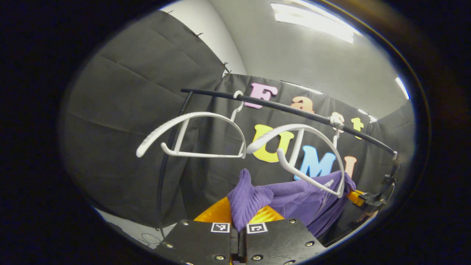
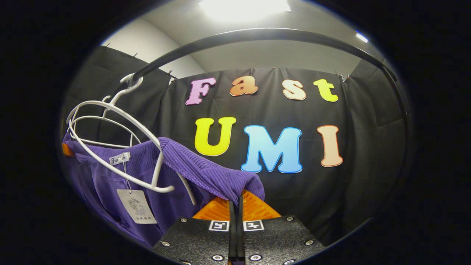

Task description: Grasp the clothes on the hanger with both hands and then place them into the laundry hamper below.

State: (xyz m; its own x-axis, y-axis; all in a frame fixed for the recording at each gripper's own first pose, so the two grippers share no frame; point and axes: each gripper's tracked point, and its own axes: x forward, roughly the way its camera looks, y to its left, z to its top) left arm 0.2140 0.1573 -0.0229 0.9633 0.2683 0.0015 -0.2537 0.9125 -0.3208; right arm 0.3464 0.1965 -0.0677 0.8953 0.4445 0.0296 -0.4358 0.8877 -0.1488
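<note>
Now, garment: purple ribbed top [image 2: 206, 169], draped off the near white hanger [image 2: 121, 147], stretched between both tools.
Left gripper [image 1: 239, 224]: fingers closed, pinching a bunched fold.
Right gripper [image 2: 235, 206]: fingers closed on the knit edge.
Doing it well: probably lower both ends together, so the cloth slips free without snagging.
Surroundings: curved plastic hangers, thin black rail [image 1: 287, 108], paper tag [image 2: 136, 206].

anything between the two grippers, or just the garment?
Just the purple garment: it spans from the left gripper to the right gripper in the left gripper view, under a white hanger.
</note>
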